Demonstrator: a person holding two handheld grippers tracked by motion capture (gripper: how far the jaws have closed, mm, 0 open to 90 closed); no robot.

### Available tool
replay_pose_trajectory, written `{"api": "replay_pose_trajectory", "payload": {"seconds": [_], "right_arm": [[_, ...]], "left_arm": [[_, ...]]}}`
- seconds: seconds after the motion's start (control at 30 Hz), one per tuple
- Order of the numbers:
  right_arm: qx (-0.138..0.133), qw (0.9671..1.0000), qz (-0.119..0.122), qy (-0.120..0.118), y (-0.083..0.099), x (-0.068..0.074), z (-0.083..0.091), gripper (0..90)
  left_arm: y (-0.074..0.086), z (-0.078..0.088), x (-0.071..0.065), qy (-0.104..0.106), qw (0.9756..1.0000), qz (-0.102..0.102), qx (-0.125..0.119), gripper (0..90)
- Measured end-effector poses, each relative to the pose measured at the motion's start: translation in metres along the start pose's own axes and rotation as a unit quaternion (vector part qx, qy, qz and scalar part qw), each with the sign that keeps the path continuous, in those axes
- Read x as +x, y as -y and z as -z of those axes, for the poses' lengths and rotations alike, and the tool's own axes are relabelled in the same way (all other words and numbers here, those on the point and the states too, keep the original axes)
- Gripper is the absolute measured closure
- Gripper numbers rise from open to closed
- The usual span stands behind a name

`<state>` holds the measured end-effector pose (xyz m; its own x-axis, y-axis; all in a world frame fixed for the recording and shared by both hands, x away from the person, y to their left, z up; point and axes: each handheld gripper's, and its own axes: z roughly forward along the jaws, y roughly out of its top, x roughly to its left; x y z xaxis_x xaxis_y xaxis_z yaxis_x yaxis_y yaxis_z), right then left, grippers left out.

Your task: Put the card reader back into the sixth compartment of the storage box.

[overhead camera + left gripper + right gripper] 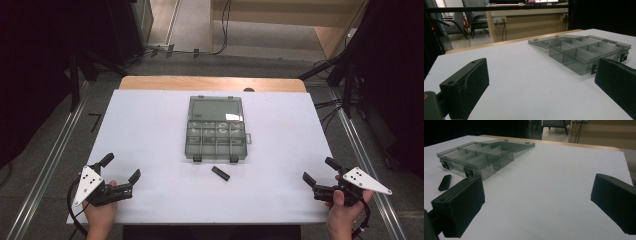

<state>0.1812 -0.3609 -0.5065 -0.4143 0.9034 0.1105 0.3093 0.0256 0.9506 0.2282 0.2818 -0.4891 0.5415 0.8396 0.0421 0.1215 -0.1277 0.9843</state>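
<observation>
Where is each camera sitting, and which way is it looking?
High view: above the person's side, looking forward and down at the white table; both hands, the left hand-held gripper and right hand-held gripper show.
Left gripper view: low on the left hand-held gripper, facing the compartment box between its open jaws.
Right gripper view: low on the right hand-held gripper, facing the box and the small black piece.
All three share the box.

Count: 1 counter [150,125] under a white sheet. 1 clear compartment box [216,141], lid open flat behind it, 2 rows of 4 = 8 compartments, 2 black latches on the near edge. 1 small black bar [220,173] lying loose just in front of the box. 2 tongs: left [121,168], right [316,170], one per hand, 2 jaws each.
</observation>
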Motion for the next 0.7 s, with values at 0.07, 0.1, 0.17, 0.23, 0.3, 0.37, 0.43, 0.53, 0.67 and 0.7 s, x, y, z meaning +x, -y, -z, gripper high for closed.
{"api": "replay_pose_trajectory", "payload": {"seconds": [0.07,0.1,0.17,0.23,0.3,0.37,0.43,0.53,0.67,0.7], "right_arm": [[0.004,1.0,0.0,-0.006,0.0,0.0,-0.002,0.0],[0.007,0.9999,-0.003,-0.008,-0.001,0.001,-0.003,0.0],[0.01,0.9999,0.003,-0.008,-0.001,0.003,-0.003,0.0],[0.011,0.9999,0.005,-0.008,-0.002,0.004,-0.003,0.0],[0.017,0.9998,0.005,-0.01,-0.004,0.006,-0.004,0.0],[0.017,0.9997,0.005,-0.017,-0.006,0.008,-0.005,0.0],[0.021,0.9996,0.008,-0.02,-0.01,0.01,-0.007,0.0],[0.027,0.9993,0.01,-0.023,-0.013,0.013,-0.009,0.0],[0.045,0.9979,0.022,-0.04,-0.02,0.019,-0.017,0.0],[0.047,0.9977,0.024,-0.043,-0.021,0.021,-0.018,0.0]], "left_arm": [[0.0,0.0,0.0,0.0,1.0,0.001,0.0,0.0],[0.0,0.0,-0.001,-0.002,1.0,0.0,0.0,0.0],[0.0,0.0,-0.001,-0.002,1.0,-0.001,0.001,0.0],[0.0,0.0,-0.001,-0.002,1.0,-0.002,0.001,0.0],[0.0,0.0,-0.001,-0.002,1.0,0.0,0.0,0.0],[0.0,0.0,0.0,-0.001,1.0,0.0,0.0,0.0],[0.0,0.0,0.0,-0.001,1.0,0.0,0.0,0.0],[0.0,0.0,-0.001,-0.003,1.0,0.001,0.0,0.0],[0.0,0.0,0.0,0.001,1.0,-0.001,0.0,0.0],[0.0,0.0,0.0,0.002,1.0,0.0,-0.001,0.0]]}}
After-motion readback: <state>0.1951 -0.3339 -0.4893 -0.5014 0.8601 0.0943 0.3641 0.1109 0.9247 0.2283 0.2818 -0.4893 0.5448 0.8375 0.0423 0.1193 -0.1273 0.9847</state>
